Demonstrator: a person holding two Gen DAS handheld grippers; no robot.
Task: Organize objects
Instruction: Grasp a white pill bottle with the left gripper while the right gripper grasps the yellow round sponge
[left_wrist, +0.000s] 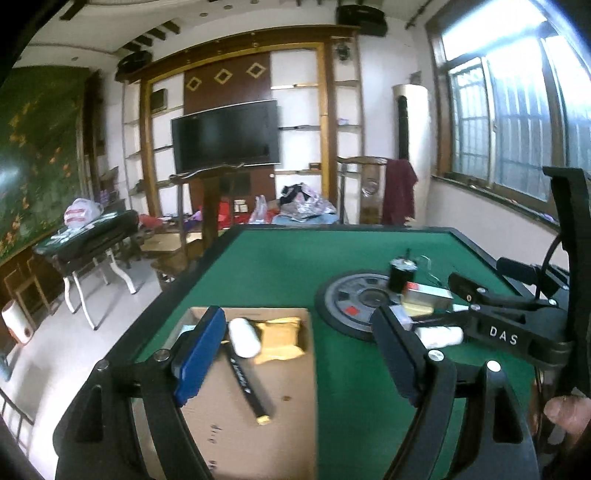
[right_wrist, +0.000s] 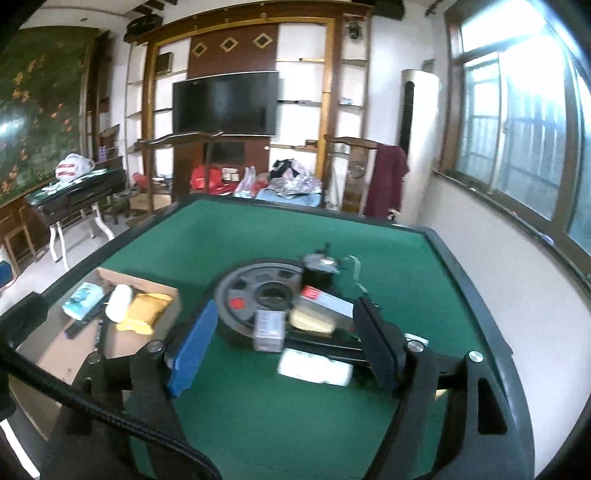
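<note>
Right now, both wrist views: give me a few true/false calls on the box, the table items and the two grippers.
1. The cardboard box holds a white roll and a black marker. True.
2. The left gripper is shut on the marker. False: it is open, holding nothing.
3. The black cup stands by the round centre panel of the green table. True.
4. The right gripper clamps the white packet. False: it is open, and the packet lies on the felt.
5. The box is empty. False: it also holds a yellow packet.
</note>
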